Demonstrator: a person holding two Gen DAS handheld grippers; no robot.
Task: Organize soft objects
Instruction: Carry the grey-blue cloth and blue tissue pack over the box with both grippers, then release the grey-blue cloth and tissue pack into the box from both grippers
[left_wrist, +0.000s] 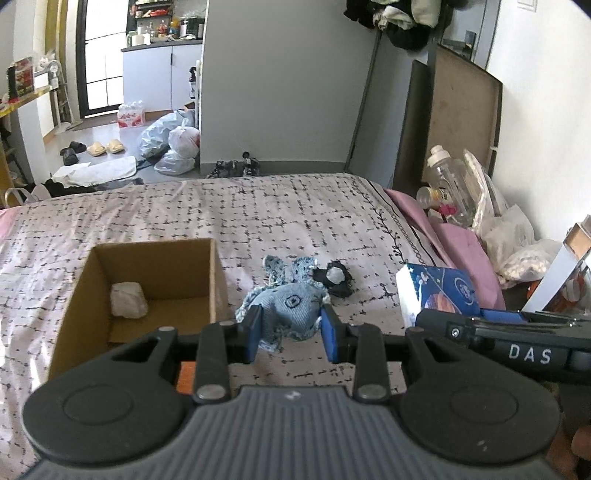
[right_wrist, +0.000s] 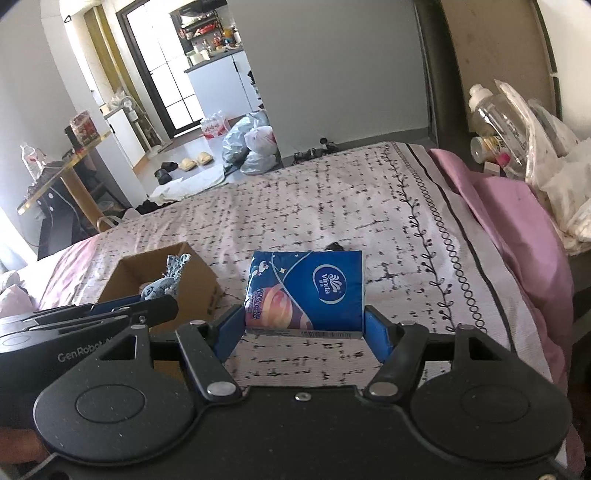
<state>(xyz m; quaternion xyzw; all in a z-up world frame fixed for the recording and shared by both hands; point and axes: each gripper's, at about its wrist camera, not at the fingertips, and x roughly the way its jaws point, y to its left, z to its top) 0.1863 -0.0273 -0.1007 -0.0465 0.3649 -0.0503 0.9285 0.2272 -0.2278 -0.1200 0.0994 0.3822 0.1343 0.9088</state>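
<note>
i see the bedsheet (left_wrist: 258, 221) with a black cross pattern and a pink cover (right_wrist: 517, 229) at its side. near the headboard stands a clear bottle (left_wrist: 448, 177). on the floor lie plastic bags (left_wrist: 173, 140), beige slippers (left_wrist: 105, 147) and a white towel (left_wrist: 99, 171).

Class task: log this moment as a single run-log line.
left gripper: shut on blue knit toy | right gripper: shut on tissue pack | cardboard box: holds white bundle

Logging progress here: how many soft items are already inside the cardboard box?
1: a white crumpled soft lump lies on the floor of the open brown cardboard box. Its near corners are hidden.
</note>
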